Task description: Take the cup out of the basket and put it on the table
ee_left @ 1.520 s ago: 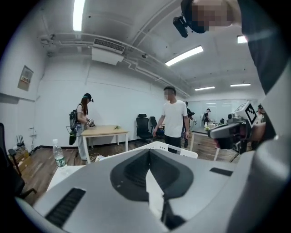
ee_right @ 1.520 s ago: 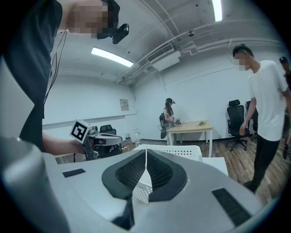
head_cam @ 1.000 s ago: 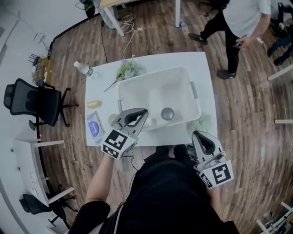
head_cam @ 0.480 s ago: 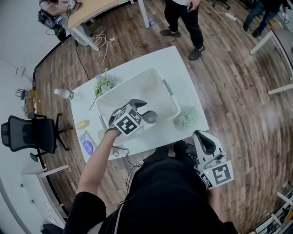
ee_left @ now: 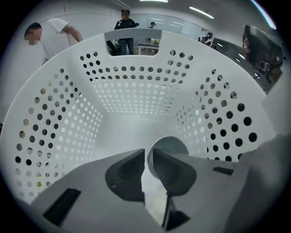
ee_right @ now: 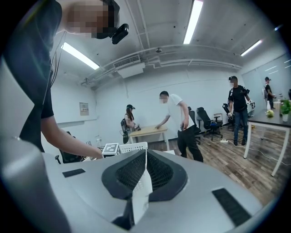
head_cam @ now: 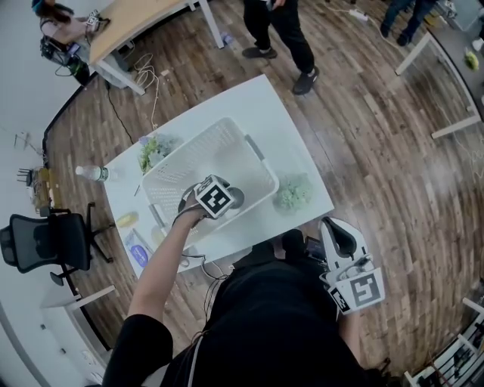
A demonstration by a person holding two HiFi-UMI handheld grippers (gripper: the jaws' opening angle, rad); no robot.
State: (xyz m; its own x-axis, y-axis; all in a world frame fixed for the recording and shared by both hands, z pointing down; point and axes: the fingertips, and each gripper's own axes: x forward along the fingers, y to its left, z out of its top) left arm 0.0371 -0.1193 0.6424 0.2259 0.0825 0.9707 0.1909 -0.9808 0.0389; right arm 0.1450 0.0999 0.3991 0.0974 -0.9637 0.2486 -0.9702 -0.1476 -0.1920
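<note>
**Left to right.** The left gripper (ee_left: pixel 146 154) points steeply down into the white perforated plastic basket (ee_left: pixel 132 91). Its jaws have just been closing and now pinch the rim of the small grey metal cup (ee_left: pixel 169 143). The cup stands mouth-up on the basket floor, near side. We judge the grasp made. Lifting it onto the white table (head_cam: pixel 299 151) remains. The right gripper (ee_right: pixel 145 154) waits off the table, fingers pressed together, empty.

Open-plan office, swivel chair (head_cam: pixel 45 243), wooden desk (head_cam: pixel 130 20), plank floor (head_cam: pixel 378 147), ceiling strip lights (ee_right: pixel 193 20), people (ee_right: pixel 179 123) standing about.
</note>
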